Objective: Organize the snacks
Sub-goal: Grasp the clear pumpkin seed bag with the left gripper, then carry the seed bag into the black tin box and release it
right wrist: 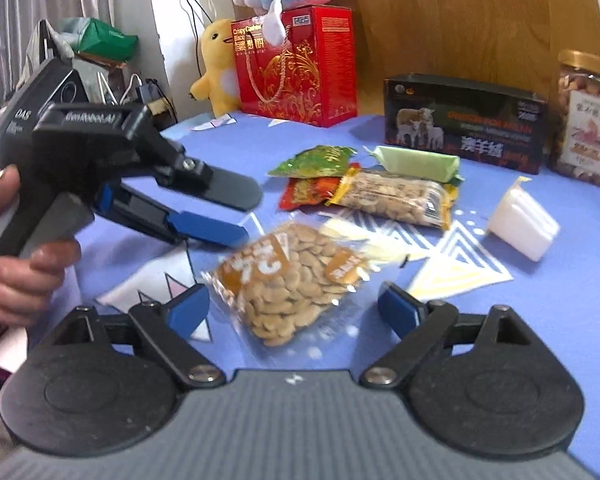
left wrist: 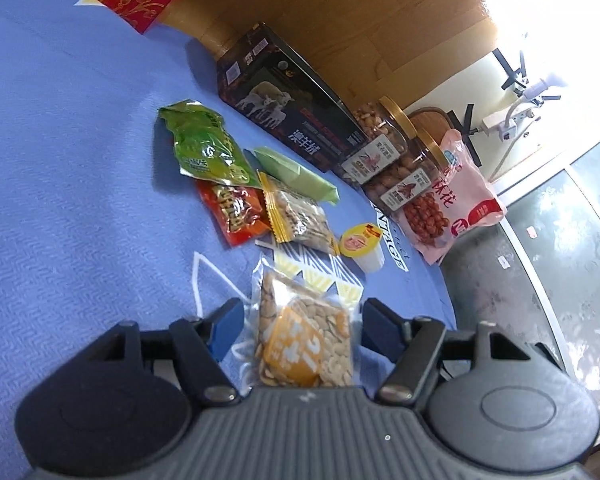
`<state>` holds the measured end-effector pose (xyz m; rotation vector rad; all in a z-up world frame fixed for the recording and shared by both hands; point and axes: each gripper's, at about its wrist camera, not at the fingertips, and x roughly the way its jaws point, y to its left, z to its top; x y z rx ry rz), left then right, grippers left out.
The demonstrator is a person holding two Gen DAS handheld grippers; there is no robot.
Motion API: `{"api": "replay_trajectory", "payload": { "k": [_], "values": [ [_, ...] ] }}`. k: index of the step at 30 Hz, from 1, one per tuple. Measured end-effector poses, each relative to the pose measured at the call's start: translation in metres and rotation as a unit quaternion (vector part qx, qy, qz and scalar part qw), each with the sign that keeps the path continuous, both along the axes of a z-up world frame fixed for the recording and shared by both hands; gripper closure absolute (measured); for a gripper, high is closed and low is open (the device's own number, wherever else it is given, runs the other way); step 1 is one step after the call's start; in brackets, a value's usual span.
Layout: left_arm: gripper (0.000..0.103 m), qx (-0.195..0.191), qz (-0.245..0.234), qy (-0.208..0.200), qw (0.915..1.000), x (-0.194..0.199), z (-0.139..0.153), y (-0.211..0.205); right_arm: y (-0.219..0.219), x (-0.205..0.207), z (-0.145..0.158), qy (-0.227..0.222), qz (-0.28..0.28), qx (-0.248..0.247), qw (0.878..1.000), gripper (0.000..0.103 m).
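A clear bag of pale seeds with an orange label (left wrist: pixel 304 340) (right wrist: pixel 288 276) lies on the blue cloth. My left gripper (left wrist: pixel 300 328) is open, its blue fingers on either side of the bag; it also shows in the right wrist view (right wrist: pixel 240 212), held above the bag's left end. My right gripper (right wrist: pixel 296 308) is open, its fingers straddling the bag's near end. Beyond lie a green packet (left wrist: pixel 208 144) (right wrist: pixel 312 158), a red packet (left wrist: pixel 236 212), a yellow-edged seed packet (left wrist: pixel 300 216) (right wrist: pixel 396 196), a pale green packet (left wrist: pixel 296 172) (right wrist: pixel 416 162) and a jelly cup (left wrist: pixel 360 244) (right wrist: pixel 524 224).
A dark box with sheep (left wrist: pixel 288 108) (right wrist: pixel 464 124), nut jars with gold lids (left wrist: pixel 384 140) (right wrist: pixel 584 120) and a pink bag (left wrist: pixel 456 196) stand along the table's far side. A red gift bag (right wrist: pixel 296 64) and plush toys (right wrist: pixel 216 68) stand at the back. The table edge drops off at right (left wrist: pixel 448 280).
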<state>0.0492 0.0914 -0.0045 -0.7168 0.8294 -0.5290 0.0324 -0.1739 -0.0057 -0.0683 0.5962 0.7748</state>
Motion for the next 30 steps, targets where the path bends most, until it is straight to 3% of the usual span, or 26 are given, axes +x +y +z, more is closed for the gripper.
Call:
{"api": "replay_trajectory", "payload": {
  "k": [6,12,15,18,22,24,30],
  "values": [
    [0.035,-0.006,-0.036,0.001,0.9993,0.004,-0.003,-0.008,-0.019,-0.008,-0.002,0.025,-0.005,0.039,0.999,0.010],
    [0.038,-0.036,-0.059,0.009,0.9975,0.004,-0.006,-0.019,0.005,-0.020,-0.004,-0.019,0.003,-0.030,0.999,0.009],
    [0.050,-0.078,-0.061,0.021,0.9949,0.005,-0.012,-0.017,0.013,-0.023,-0.006,-0.039,0.005,-0.057,0.998,0.012],
    [0.053,-0.100,-0.063,0.031,0.9925,0.006,-0.016,-0.019,0.008,-0.021,-0.005,-0.040,-0.005,-0.046,0.998,0.020],
    [0.059,-0.021,-0.081,0.020,0.9962,0.008,-0.010,-0.043,0.002,-0.018,-0.005,-0.033,-0.016,-0.029,0.999,0.024],
    [0.087,0.012,-0.081,0.016,0.9965,0.011,-0.007,-0.052,0.002,-0.018,-0.004,-0.032,-0.022,-0.028,0.999,0.024],
    [0.091,-0.075,-0.081,0.031,0.9934,0.018,-0.016,-0.033,-0.016,-0.012,-0.003,0.001,-0.045,0.031,0.999,0.022]
  ]
}}
